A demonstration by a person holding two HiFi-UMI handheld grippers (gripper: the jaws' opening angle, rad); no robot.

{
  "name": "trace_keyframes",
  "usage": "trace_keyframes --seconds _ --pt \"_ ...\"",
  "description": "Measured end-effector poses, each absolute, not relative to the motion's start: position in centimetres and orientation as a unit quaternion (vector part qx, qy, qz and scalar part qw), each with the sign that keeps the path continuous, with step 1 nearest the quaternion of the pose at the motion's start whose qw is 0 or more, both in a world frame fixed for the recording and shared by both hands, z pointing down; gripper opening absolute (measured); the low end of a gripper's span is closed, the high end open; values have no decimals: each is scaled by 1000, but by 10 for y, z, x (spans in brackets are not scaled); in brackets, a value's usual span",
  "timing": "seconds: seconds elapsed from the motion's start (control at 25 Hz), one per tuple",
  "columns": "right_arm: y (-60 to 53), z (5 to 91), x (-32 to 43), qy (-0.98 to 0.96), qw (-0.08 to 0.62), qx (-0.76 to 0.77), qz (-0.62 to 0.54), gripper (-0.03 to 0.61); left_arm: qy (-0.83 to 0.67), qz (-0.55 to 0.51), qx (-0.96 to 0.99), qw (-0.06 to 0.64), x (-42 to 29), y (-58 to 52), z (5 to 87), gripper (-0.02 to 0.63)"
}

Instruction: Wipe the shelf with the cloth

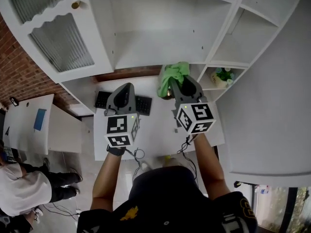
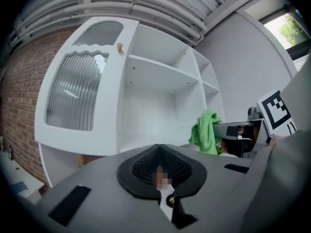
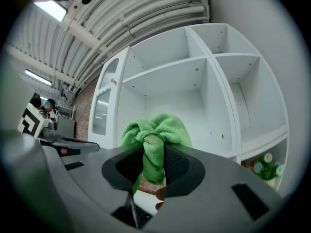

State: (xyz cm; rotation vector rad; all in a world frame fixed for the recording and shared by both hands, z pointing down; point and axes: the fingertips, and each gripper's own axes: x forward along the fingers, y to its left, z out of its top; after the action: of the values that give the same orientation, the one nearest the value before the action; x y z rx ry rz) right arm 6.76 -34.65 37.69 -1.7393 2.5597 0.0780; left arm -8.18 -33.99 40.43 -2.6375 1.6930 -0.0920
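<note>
The right tool is clamped on the green cloth, which bunches up above its jaws (a loose, folded wad) in front of the open white shelf. The left tool, jaws together and empty, hangs alongside above the counter.

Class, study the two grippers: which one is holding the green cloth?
The right gripper: its jaws are clamped on the bunched green cloth. The left gripper has its jaws together with nothing between them.

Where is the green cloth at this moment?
In the head view, the green cloth is right of centre, clamped in the right tool, before the white shelf unit.
</note>
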Motion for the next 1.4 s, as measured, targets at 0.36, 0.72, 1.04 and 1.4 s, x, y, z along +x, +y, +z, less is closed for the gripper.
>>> trace_keyframes --seconds 0.36,0.72,1.04,1.4 --pt "-276 473 59 805 -40 -591 21 98 521 -27 -851 -63 -75 -290 496 17" --pt "-210 484 85 814 -39 -578 31 97 549 -38 -833 -60 -48 -219 508 17" --pt "-127 504 132 827 -18 -561 13 98 563 -58 -822 -64 8 -126 526 17" --pt "-51 531 161 825 -13 -564 -18 98 574 -88 -813 -53 17 -33 539 17"
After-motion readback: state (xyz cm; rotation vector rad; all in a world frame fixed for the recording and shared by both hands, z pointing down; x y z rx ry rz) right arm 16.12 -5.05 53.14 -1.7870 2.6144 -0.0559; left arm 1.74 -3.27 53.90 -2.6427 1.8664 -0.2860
